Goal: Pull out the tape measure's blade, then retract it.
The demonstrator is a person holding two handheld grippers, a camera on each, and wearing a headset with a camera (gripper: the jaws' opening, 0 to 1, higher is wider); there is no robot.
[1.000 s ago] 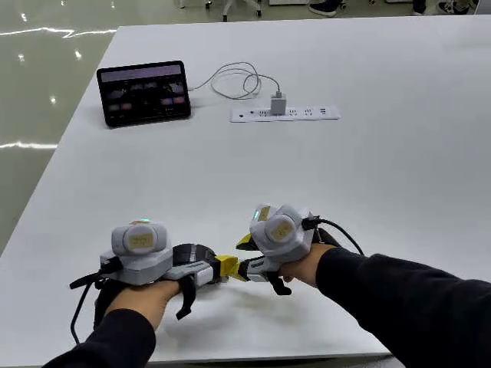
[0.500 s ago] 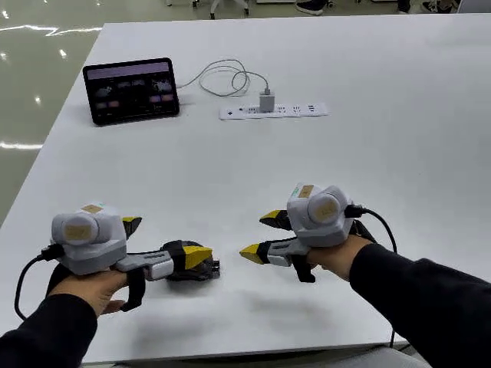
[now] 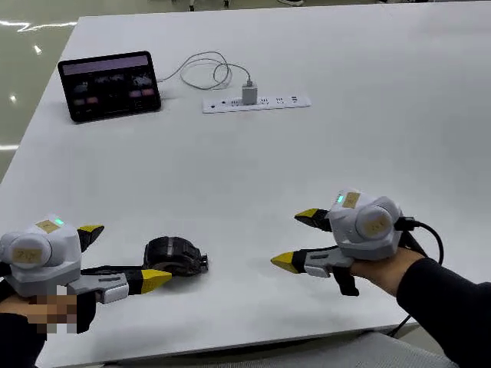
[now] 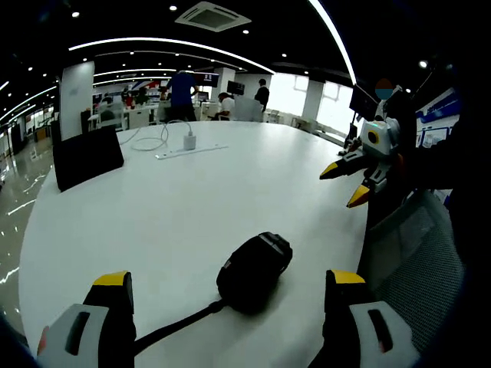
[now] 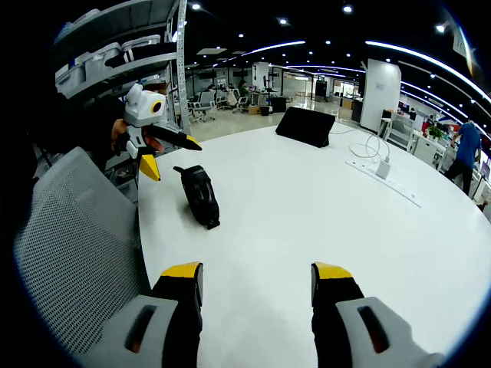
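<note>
The black tape measure (image 3: 175, 254) lies on the white table (image 3: 307, 153) near its front edge, blade in, with nothing holding it. My left gripper (image 3: 123, 254) sits just left of it, open, its yellow tips short of the case. In the left gripper view the tape measure (image 4: 255, 270) rests ahead of the open left gripper (image 4: 229, 279), with its strap trailing back between the jaws. My right gripper (image 3: 295, 238) hovers open to the right, well apart from the case. From the right gripper (image 5: 257, 270) the tape measure (image 5: 199, 195) lies far ahead, beside the left gripper (image 5: 165, 153).
A dark tablet (image 3: 109, 84) stands at the back left. A white power strip (image 3: 257, 102) with a plugged charger and coiled cable (image 3: 203, 69) lies behind the middle. A grey mesh chair (image 5: 69, 245) stands by the table's front edge.
Both grippers were together at the tape measure a second ago. The right one drew away to the right first, then the left let go and backed off left. The tape measure stays on the table.
</note>
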